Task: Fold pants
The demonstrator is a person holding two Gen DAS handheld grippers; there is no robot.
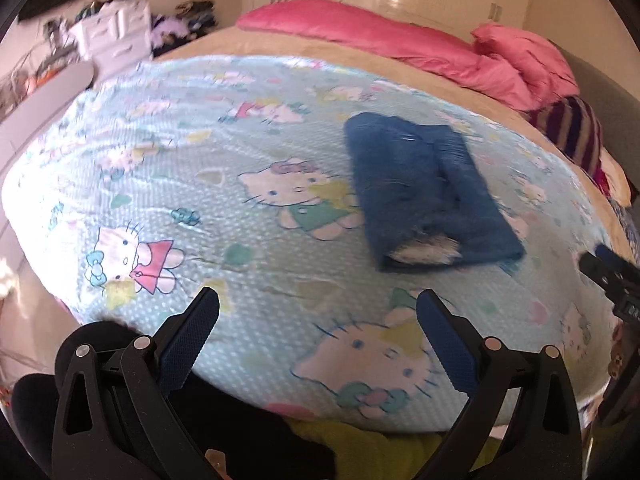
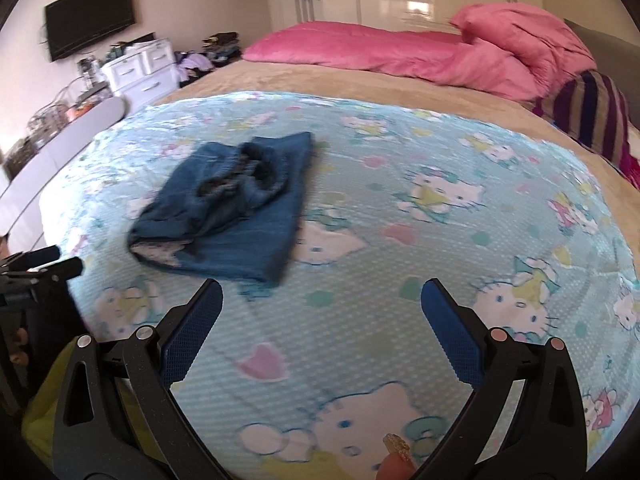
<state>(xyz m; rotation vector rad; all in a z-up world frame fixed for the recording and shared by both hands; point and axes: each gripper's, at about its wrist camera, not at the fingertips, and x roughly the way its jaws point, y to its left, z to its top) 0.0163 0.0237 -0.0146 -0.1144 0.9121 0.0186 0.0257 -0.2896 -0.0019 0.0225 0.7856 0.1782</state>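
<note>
The blue denim pants (image 1: 424, 192) lie folded into a compact bundle on the light blue cartoon-cat sheet (image 1: 200, 168). They also show in the right wrist view (image 2: 236, 204), left of centre. My left gripper (image 1: 318, 306) is open and empty, held above the sheet, nearer than the pants and to their left. My right gripper (image 2: 322, 298) is open and empty, nearer than the pants and to their right. The right gripper's tip shows at the left wrist view's right edge (image 1: 608, 272); the left gripper's tip shows at the right wrist view's left edge (image 2: 40, 268).
A pink duvet (image 2: 420, 52) and a striped cushion (image 2: 592, 116) lie at the far side of the bed on a tan blanket (image 2: 320, 80). White drawers (image 2: 140, 68) and a wall TV (image 2: 90, 16) stand at the far left. The bed's near edge is just below both grippers.
</note>
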